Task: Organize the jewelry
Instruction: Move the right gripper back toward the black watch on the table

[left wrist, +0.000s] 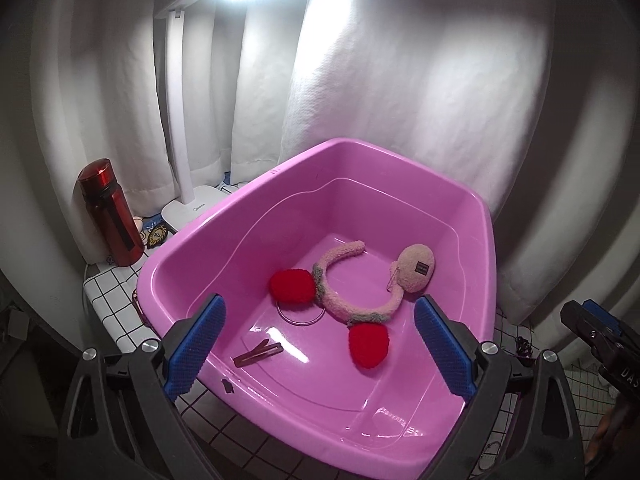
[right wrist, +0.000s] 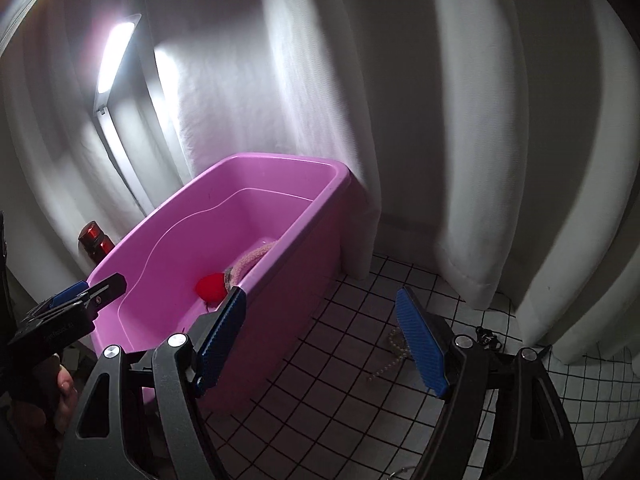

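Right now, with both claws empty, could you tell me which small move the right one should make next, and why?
Probably lower the open right claw onto the pale beaded chain lying on the white grid-patterned tablecloth. It sits outside the pink plastic tub, which already holds the fuzzy pink headband.

The right gripper [right wrist: 320, 344] hangs with jaws apart and nothing between them over the gridded cloth [right wrist: 400, 432]. A pink tub [right wrist: 280, 276] stands just beyond its left finger; a bead chain [right wrist: 390, 354] lies beside its right finger. The left gripper [right wrist: 86, 300] shows far left.
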Action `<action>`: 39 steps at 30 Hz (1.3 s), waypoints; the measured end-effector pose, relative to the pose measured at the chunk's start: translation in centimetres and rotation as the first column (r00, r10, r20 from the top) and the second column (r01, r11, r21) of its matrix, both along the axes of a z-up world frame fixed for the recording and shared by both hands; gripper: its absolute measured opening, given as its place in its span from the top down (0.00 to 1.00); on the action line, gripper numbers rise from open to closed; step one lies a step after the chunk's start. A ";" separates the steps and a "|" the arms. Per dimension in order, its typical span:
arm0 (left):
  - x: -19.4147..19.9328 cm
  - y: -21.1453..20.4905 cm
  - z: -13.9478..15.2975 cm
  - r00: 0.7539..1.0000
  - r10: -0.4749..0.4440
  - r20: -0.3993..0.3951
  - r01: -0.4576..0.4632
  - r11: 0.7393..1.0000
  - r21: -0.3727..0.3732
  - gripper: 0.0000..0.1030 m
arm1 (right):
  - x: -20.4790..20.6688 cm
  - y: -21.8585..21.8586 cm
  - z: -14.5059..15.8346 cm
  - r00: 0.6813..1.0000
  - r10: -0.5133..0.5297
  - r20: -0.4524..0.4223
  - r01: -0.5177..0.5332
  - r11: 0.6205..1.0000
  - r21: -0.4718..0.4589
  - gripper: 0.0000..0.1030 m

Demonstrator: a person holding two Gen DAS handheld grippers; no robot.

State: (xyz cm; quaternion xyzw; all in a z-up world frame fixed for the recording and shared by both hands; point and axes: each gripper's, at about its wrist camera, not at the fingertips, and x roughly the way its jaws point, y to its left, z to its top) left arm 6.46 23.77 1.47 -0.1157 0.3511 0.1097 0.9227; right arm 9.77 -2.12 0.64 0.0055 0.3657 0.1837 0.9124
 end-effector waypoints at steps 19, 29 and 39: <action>-8.9 -18.3 -3.0 0.994 0.099 -0.046 -0.100 0.994 -0.039 0.09 | -3.7 -21.3 -5.0 0.996 0.032 -0.078 -0.037 0.998 -0.055 0.29; -9.6 -24.5 -10.0 0.979 0.118 -0.169 -0.117 0.993 0.013 0.09 | -2.6 -24.4 -11.2 0.978 0.100 -0.185 -0.115 0.991 -0.073 0.29; -8.2 -27.4 -15.7 0.966 0.085 -0.244 -0.093 0.995 -0.022 0.09 | -2.1 -24.1 -15.6 0.969 0.116 -0.219 -0.135 0.988 -0.075 0.29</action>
